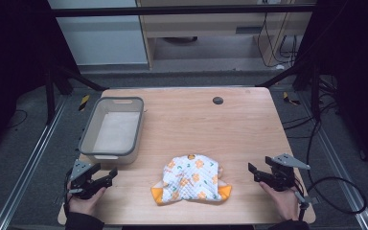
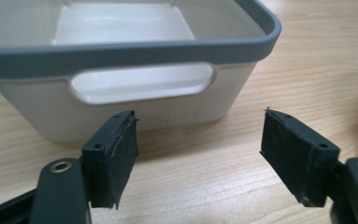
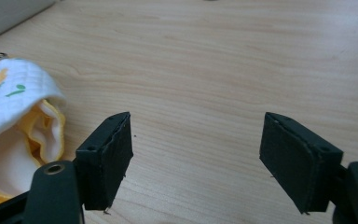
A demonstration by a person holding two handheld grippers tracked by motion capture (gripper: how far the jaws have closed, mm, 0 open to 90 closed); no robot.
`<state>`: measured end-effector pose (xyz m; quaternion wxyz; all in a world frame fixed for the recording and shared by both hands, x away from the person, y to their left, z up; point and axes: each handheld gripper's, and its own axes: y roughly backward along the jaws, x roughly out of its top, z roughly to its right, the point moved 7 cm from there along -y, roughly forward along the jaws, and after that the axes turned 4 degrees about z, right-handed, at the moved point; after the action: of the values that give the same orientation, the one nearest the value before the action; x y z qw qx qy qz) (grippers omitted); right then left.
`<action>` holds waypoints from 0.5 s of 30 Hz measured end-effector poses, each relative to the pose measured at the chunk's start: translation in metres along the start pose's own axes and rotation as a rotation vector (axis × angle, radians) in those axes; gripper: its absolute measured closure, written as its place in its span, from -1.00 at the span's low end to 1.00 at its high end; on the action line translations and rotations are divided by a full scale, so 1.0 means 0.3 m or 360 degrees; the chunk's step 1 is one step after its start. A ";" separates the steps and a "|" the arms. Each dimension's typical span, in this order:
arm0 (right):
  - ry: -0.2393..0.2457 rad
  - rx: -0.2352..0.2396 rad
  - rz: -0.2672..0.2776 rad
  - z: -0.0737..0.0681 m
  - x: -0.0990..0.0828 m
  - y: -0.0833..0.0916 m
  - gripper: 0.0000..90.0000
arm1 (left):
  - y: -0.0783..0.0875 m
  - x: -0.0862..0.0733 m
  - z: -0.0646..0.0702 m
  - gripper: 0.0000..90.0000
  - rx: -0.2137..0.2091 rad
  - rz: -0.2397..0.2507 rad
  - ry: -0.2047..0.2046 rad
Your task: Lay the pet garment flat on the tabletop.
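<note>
- High view: the cloth [image 1: 191,184] is seen bunched at the near edge, between left gripper [image 1: 106,176] and right gripper [image 1: 254,170], both spread and empty; one layer alone could be caught.
- Left gripper view: jaws gape at the bin [image 2: 121,60]; its wall could be knocked.
- Right gripper view: cloth [image 3: 9,126] lies off to the left; a straight closing would miss.

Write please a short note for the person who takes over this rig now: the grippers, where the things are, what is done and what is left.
Left gripper: jaws open, nothing between them, near the front left table edge, facing the basin.
Right gripper: jaws open, nothing held, at the front right.
Cloth: white with orange flowers, crumpled, on the table between the two grippers, untouched.
Basin: grey-rimmed, back left, nothing inside.
Done: nothing visible yet.
Left: probably grasp the cloth; it likely goes into the basin.
</note>
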<state>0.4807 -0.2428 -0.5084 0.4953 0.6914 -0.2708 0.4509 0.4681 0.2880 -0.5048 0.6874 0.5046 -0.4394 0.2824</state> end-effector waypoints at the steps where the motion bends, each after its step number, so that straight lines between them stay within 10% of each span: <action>1: 0.0002 0.0003 0.0012 -0.005 0.003 0.006 -0.42 | 0.000 0.000 0.003 -0.41 -0.0002 -0.0008 0.0007; 15: 0.0054 0.0097 0.0041 -0.032 0.036 0.031 -0.16 | 0.023 0.030 0.084 -0.42 -0.0152 0.0002 -0.0031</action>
<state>0.4745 -0.2364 -0.4936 0.4727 0.6948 -0.2575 0.4769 0.4584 0.2662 -0.4912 0.7064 0.4735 -0.4593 0.2566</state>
